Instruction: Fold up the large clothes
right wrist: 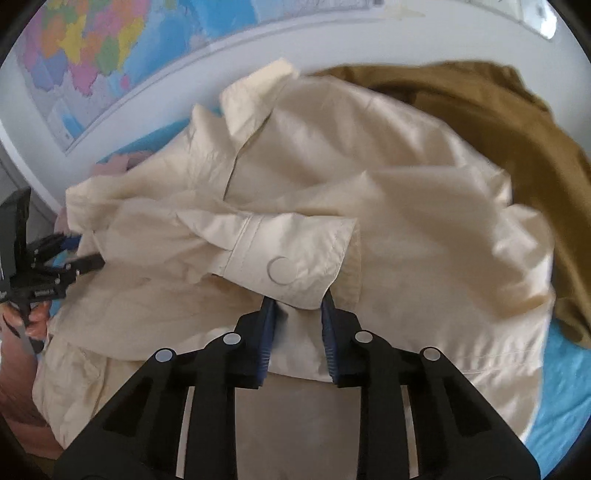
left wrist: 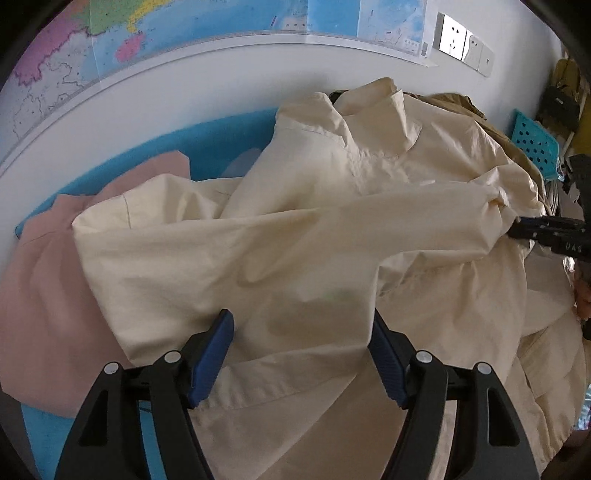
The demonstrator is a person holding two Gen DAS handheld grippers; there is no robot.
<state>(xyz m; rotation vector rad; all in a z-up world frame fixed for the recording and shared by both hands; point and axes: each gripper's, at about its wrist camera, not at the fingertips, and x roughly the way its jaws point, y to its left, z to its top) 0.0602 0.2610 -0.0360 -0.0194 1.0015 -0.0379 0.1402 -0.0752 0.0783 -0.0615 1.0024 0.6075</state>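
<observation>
A cream jacket (left wrist: 295,240) lies rumpled on a blue surface (left wrist: 221,144), collar toward the wall. My left gripper (left wrist: 301,317) stands open low over the jacket's body, its blue pads (left wrist: 212,362) wide apart with loose cloth lying between them. The right wrist view shows it at the jacket's left edge (right wrist: 86,251). My right gripper (right wrist: 297,301) is shut on the sleeve cuff (right wrist: 291,258), whose lower edge sits between the pad tips. In the left wrist view that sleeve (left wrist: 332,229) stretches across the jacket to the right gripper (left wrist: 517,227), puckered at the tips.
A pink garment (left wrist: 44,295) lies left of the jacket and a brown garment (right wrist: 480,122) lies behind it at the right. A map (left wrist: 184,22) hangs on the white wall. A turquoise perforated basket (left wrist: 532,140) stands at the far right. A person's hand (right wrist: 37,317) holds the left gripper.
</observation>
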